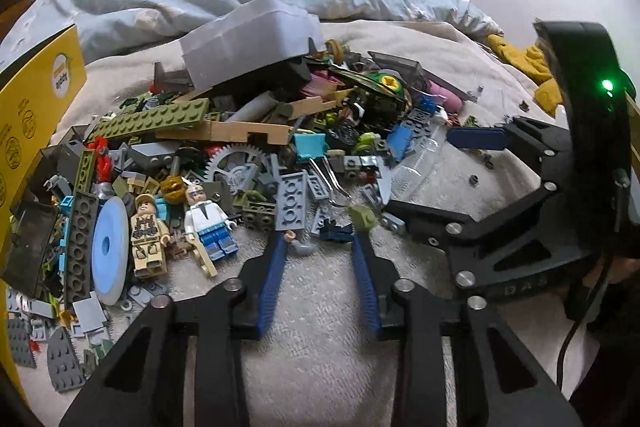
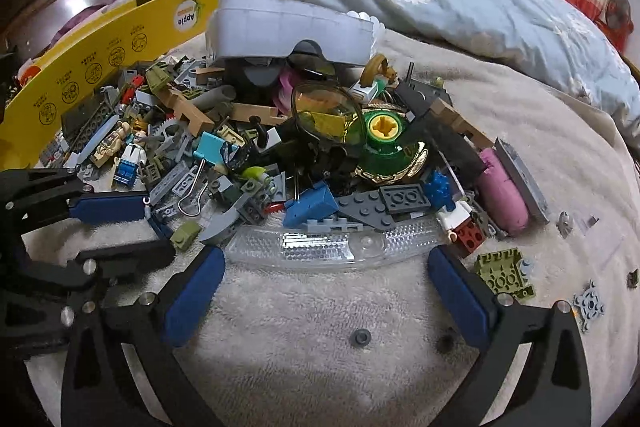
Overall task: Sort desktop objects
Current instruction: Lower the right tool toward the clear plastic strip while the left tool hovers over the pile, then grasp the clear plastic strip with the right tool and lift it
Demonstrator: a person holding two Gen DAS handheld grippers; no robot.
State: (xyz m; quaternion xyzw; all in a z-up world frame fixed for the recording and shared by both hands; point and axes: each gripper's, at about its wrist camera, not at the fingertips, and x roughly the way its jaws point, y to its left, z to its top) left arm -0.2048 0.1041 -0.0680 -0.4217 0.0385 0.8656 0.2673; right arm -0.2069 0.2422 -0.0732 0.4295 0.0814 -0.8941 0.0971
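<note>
A heap of toy bricks (image 1: 256,155) and small oddments lies on a beige towel (image 1: 320,307) spread over a bed. My left gripper (image 1: 319,239) stands partly open at the heap's near edge. A small grey curved piece (image 1: 299,246) and a dark blue piece (image 1: 336,230) lie loose between its tips, and an olive brick (image 1: 362,217) sits at the right tip. My right gripper (image 2: 325,255) is wide open, its pads on either side of a clear reflector strip (image 2: 332,243) without touching it. Each gripper also shows in the other's view: right gripper (image 1: 420,173), left gripper (image 2: 160,225).
A yellow box (image 2: 112,39) borders the heap on the left, and a grey lid (image 2: 288,23) lies on top. Two minifigures (image 1: 206,223) lie by a blue disc (image 1: 108,251). A pink cylinder (image 2: 504,187), a green top (image 2: 384,135) and an olive plate (image 2: 504,275) lie right.
</note>
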